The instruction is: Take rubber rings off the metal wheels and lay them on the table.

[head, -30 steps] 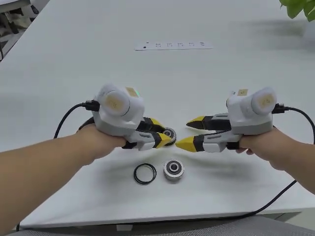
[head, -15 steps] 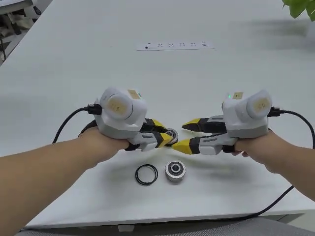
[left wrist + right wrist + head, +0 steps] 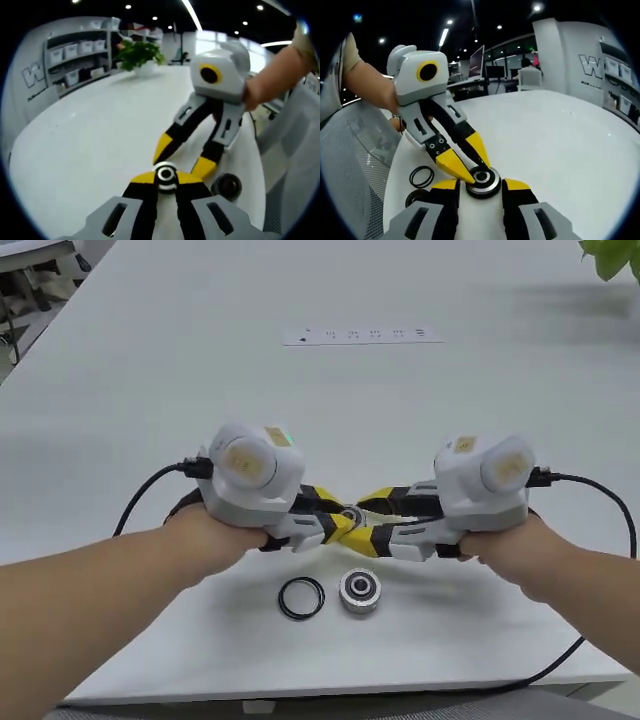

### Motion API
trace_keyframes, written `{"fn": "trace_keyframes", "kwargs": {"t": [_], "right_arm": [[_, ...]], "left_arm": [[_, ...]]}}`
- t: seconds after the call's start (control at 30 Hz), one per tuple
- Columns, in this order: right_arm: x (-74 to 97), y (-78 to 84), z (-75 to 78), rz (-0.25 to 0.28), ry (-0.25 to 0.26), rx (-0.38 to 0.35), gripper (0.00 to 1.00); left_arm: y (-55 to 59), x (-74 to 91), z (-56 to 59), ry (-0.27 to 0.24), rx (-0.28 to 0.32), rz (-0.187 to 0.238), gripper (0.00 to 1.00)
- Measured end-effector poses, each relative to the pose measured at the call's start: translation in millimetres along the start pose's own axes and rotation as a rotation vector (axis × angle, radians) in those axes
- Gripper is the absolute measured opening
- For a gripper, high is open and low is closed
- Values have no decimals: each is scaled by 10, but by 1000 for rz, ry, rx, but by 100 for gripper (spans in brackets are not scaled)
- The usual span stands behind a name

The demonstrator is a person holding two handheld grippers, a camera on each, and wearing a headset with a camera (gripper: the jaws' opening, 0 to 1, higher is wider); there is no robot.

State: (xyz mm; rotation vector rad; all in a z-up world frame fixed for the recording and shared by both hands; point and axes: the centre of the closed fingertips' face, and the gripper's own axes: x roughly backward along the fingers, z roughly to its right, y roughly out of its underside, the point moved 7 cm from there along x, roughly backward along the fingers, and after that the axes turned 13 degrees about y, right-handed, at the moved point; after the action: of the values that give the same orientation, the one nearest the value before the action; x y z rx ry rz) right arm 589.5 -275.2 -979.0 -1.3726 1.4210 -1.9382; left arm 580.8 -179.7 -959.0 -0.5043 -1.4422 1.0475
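held: small metal wheel with dark rubber ring on its rim [image 3: 482, 181], above the white table [image 3: 450, 370] | left gripper [image 3: 165, 179] jaws pinching it | right gripper [image 3: 482, 187] head-on to the left, jaws spread, tips straddling the rim, wheel face toward its camera | next, likely: close on the ring, peel | on table: loose black rubber ring [image 3: 301, 597] beside bare metal wheel [image 3: 359, 589]

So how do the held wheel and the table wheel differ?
The held wheel is clamped in the left gripper above the table; the table wheel lies flat, untouched. The right gripper flanks the held wheel; beside the table wheel lies a loose rubber ring. Both are round metal wheels.
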Motion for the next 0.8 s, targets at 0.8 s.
{"fn": "trace_keyframes", "kwargs": {"t": [0.8], "right_arm": [[114,66,19,-19,42,35,19]], "left_arm": [[4,1,-21,-7,8,7,14]]}}
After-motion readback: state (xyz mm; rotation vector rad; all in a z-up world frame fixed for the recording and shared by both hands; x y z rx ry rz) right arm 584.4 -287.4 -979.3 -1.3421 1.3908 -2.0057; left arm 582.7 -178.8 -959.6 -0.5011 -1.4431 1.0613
